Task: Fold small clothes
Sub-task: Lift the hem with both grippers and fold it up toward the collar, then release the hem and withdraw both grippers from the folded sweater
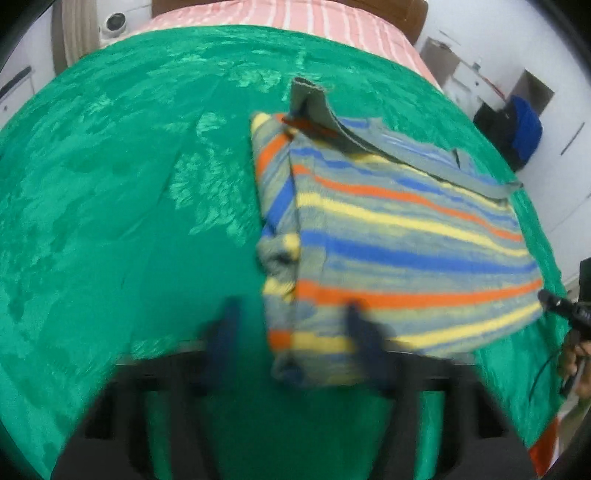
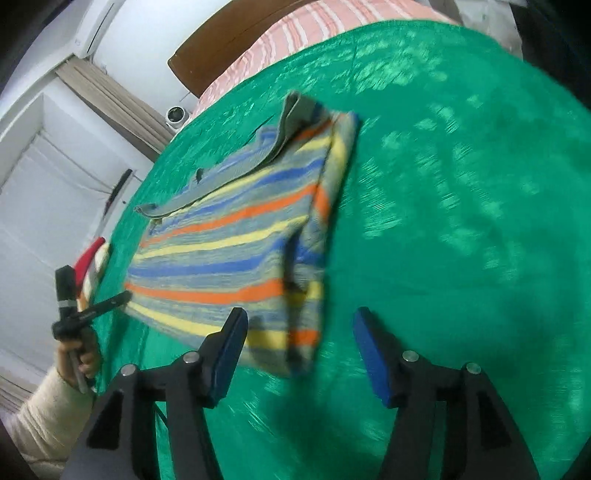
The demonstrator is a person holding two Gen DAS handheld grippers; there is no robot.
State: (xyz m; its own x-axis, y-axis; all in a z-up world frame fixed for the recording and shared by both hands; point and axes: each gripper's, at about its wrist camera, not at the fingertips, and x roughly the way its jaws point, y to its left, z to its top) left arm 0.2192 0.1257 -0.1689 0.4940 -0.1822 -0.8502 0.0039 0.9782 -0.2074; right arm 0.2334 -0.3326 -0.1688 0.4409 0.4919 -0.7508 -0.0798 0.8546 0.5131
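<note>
The striped shirt [image 1: 399, 236] lay partly folded on the green cloth [image 1: 129, 184] over the bed. The left gripper [image 1: 291, 321] hung over the shirt's near edge, jaws apart. The right gripper [image 2: 299, 328] did too, jaws wide apart, holding nothing.

— What's under your work?
— Your bed's green cloth [image 1: 110, 192] fills the frame; pink striped bedding [image 1: 280, 14] shows at the top.
— And on it?
— Your striped shirt [image 1: 399, 236], right of centre.
</note>
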